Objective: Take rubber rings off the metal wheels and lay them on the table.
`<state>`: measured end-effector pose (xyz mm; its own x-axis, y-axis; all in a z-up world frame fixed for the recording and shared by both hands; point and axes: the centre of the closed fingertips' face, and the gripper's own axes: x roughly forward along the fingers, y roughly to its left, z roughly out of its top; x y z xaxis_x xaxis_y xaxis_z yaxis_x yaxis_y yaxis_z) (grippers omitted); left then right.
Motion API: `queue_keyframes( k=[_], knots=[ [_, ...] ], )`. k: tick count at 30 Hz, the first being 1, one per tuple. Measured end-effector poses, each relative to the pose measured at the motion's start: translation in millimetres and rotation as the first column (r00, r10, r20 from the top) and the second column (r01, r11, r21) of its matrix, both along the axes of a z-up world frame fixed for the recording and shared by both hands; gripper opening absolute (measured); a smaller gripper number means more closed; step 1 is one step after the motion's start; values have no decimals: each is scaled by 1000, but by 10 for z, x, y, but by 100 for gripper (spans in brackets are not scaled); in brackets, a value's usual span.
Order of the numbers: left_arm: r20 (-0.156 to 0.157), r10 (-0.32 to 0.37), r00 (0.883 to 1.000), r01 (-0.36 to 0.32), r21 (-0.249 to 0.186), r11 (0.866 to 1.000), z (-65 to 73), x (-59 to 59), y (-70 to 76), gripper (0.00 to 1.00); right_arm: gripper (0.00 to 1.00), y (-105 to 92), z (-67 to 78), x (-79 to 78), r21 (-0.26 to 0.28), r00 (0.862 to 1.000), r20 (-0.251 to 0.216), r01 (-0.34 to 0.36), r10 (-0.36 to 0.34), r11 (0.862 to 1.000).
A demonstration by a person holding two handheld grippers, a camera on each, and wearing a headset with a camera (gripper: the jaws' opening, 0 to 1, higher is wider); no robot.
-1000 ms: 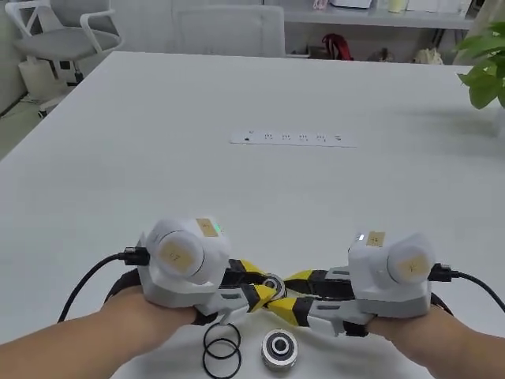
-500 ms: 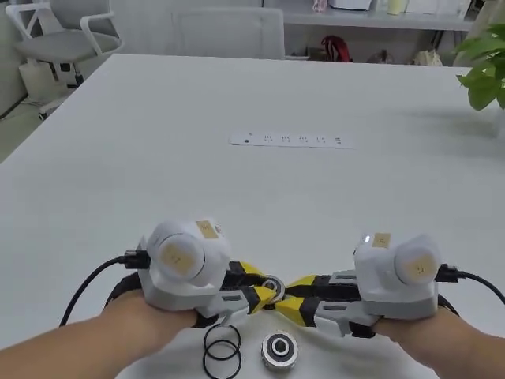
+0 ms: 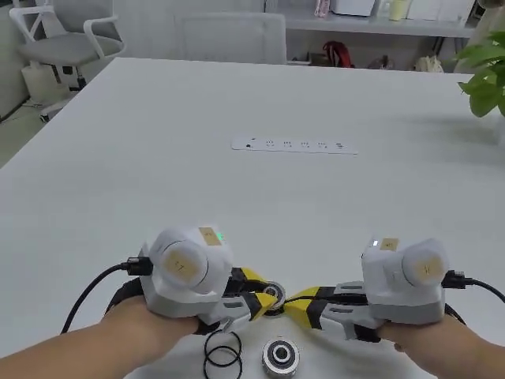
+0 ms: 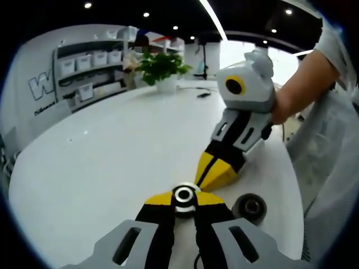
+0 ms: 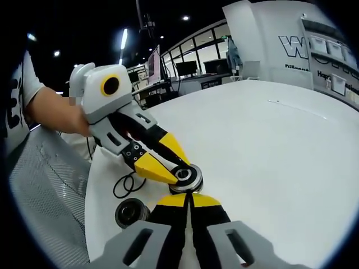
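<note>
While the left gripper is clamped on a metal wheel, the right gripper sits jaws-together just beside that wheel, seemingly mid-peel, so next it likely needs to hook the rubber ring and pull.

wall sign | reads large "W" | smaller lettering beneath it illegible

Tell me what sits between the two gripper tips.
A metal wheel, pinched in the left gripper. The right gripper has its shut tips right at the wheel's rim. The head view and both gripper views show this.
</note>
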<state>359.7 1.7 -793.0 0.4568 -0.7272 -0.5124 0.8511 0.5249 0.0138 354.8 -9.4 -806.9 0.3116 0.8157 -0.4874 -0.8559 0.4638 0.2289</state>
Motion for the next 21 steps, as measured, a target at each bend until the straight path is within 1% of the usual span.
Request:
queue_keyframes(
  k=[1,5,7,8,10,11,17,21],
  knots=[
    [1,1,1000,-1,1,1000,0,0,1,13,0,-2,-1,-1,6,1000,-14,6,-6,1000],
    [5,2,1000,-2,9,1000,-1,-8,-1,13,0,-3,1,-4,7,1000,-16,12,-12,1000],
    [8,3,1000,-4,15,1000,-1,-12,-1,13,0,-10,6,-1,10,999,-27,20,-19,1000],
    [9,4,1000,-4,17,1000,-2,-13,0,13,0,-13,6,4,14,999,-35,25,-24,1000],
    [15,3,1000,-3,26,1000,-2,-16,1,12,0,-21,12,10,30,996,-71,49,-47,998],
    [16,3,1000,-4,28,1000,-1,-17,-1,12,0,-26,13,12,33,996,-79,53,-51,998],
    [18,6,1000,-7,34,999,-3,-14,1,12,0,-32,24,14,42,992,-106,69,-64,997],
    [18,8,1000,-9,35,999,-3,-13,1,12,0,-48,37,28,61,987,-135,94,-85,994]
  ],
)
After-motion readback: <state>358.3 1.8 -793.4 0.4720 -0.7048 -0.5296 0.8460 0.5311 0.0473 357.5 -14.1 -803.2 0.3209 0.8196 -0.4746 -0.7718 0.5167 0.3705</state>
